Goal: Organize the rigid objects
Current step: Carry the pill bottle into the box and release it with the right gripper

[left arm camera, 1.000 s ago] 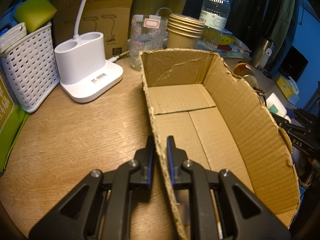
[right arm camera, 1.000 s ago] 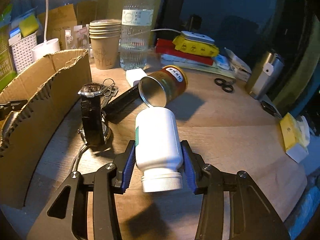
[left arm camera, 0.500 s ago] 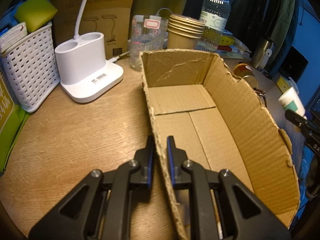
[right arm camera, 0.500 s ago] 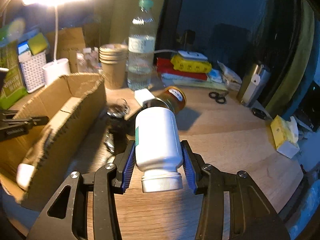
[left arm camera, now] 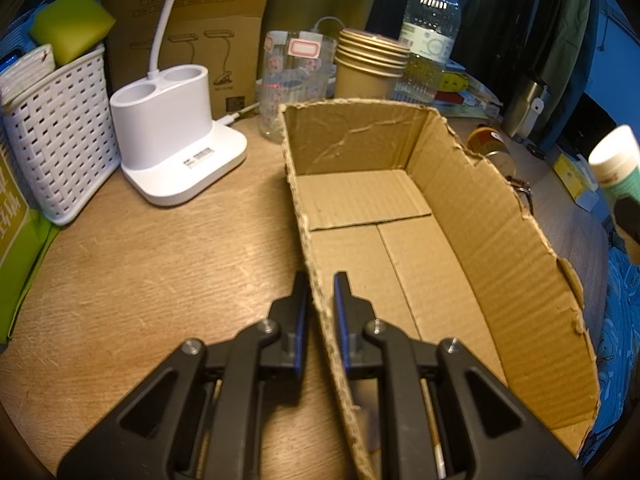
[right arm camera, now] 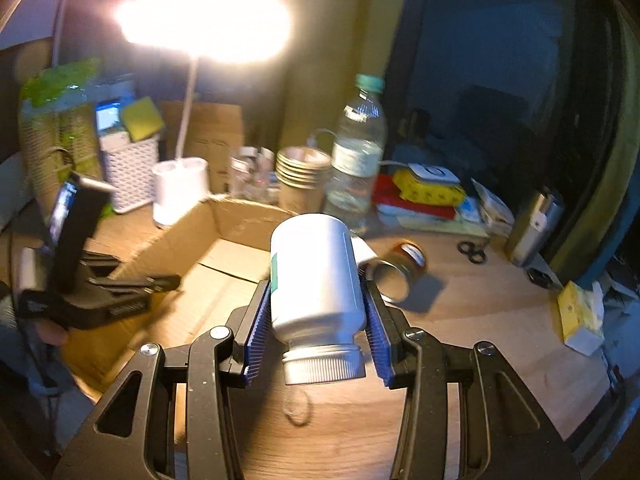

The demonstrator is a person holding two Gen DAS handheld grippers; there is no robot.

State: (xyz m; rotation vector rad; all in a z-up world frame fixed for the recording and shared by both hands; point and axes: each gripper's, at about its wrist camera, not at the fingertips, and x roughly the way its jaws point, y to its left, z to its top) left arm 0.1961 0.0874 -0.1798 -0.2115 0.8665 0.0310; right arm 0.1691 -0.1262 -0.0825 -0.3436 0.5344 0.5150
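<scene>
My left gripper (left arm camera: 320,280) is shut on the near wall of an open cardboard box (left arm camera: 472,216) on the wooden table; the box is empty. It also shows in the right wrist view (right arm camera: 224,264). My right gripper (right arm camera: 316,300) is shut on a white pill bottle (right arm camera: 316,272), cap toward the camera, held in the air above the table to the right of the box. The bottle shows at the right edge of the left wrist view (left arm camera: 616,164). A tin can (right arm camera: 400,268) lies on its side on the table beyond the bottle.
A white lamp base (left arm camera: 172,148), a white basket (left arm camera: 56,136), a glass jar (left arm camera: 296,80), stacked paper cups (left arm camera: 370,64) and a water bottle (left arm camera: 430,36) stand behind the box. Scissors (right arm camera: 474,250), a steel flask (right arm camera: 534,224) and a yellow packet (right arm camera: 580,312) are to the right.
My right gripper has lifted the white bottle off the table and carried it up and left toward the box. The left gripper and box have not moved.
</scene>
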